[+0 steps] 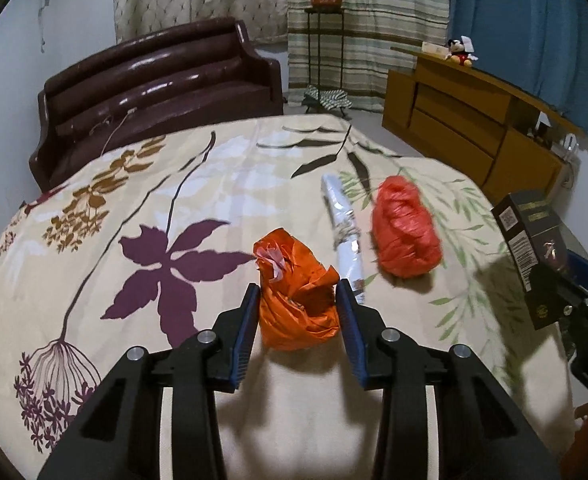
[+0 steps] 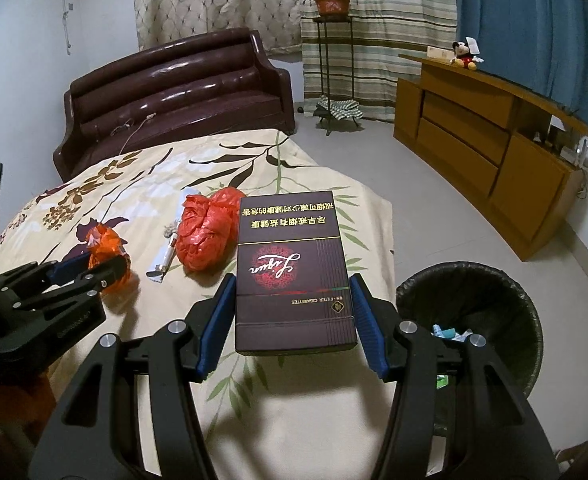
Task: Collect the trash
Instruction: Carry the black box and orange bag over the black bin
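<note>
A crumpled orange plastic bag (image 1: 298,304) (image 2: 104,242) lies on the flowered bedspread (image 1: 142,192). My left gripper (image 1: 297,288) (image 2: 106,264) has it between the blue pads, which touch it on both sides. A larger red plastic bag (image 1: 406,232) (image 2: 206,236) and a white rolled wrapper (image 1: 344,224) (image 2: 170,248) lie just beyond, to the right. My right gripper (image 2: 293,280) (image 1: 566,300) is shut on a dark cigarette carton (image 2: 290,272) (image 1: 530,240), held in the air over the bed's right edge. A black-lined trash bin (image 2: 470,272) stands on the floor to the right of it.
A dark brown padded headboard (image 1: 154,80) closes the far end of the bed. A wooden cabinet (image 2: 486,148) runs along the right wall, and a plant stand (image 2: 330,60) sits by the curtains. Grey floor (image 2: 374,152) lies between the bed and the cabinet. The bin holds a few scraps.
</note>
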